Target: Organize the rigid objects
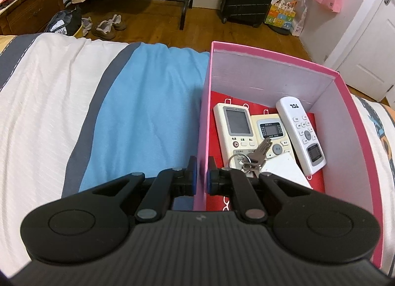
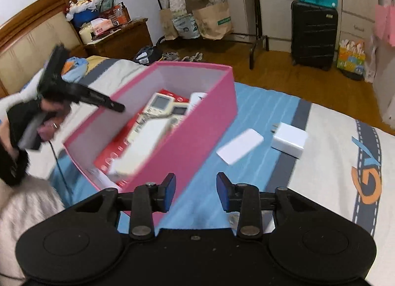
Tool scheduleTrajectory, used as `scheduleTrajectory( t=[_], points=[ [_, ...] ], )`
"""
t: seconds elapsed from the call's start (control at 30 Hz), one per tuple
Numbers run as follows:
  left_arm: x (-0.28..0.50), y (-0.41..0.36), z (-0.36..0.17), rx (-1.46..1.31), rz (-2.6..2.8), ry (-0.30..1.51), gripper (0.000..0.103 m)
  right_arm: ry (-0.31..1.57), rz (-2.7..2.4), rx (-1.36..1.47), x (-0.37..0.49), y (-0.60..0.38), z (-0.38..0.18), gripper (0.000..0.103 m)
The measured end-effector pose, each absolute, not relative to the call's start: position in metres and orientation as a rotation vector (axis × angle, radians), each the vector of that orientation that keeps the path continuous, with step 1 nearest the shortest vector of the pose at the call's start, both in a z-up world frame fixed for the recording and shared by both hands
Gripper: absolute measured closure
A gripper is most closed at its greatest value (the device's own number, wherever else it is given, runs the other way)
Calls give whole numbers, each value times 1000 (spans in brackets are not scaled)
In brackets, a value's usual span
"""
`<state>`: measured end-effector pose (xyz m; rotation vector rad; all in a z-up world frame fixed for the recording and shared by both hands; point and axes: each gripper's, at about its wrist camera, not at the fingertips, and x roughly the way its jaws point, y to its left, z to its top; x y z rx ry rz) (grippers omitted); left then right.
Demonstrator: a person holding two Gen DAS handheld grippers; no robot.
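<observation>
Left gripper [image 1: 202, 172] pinching pink box [image 1: 271, 73] wall.

white remote [image 1: 301, 135]: "TCL", printed near its top end, seen upside down
bedsheet [image 2: 345, 162]: large orange and blue letters "GV"
black bag on floor [image 1: 64, 23]: label with "3018", partly blurred

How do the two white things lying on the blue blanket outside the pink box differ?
The white card is thin and lies flat, while the white charger block is thick and boxy. The charger block has metal prongs on its end facing the pink box; the card is plain. The card lies nearer the box, the charger block farther out. Both are white, rigid, and not yet in the box.
</observation>
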<state>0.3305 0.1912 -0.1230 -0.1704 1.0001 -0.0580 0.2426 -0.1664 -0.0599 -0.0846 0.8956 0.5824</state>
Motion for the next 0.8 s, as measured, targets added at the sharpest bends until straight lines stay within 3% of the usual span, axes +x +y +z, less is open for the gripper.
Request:
scheduleTrajectory(
  t=[0.07, 0.2, 0.8],
  points=[
    [330, 189, -123, -156, -55, 1002, 97, 891, 557, -133, 237, -169, -76, 46],
    [331, 188, -122, -147, -46, 1006, 97, 922, 526, -255, 237, -170, -102, 45],
    [323, 181, -110, -86, -40, 993, 99, 981, 456, -252, 248, -171, -153, 42]
  ],
)
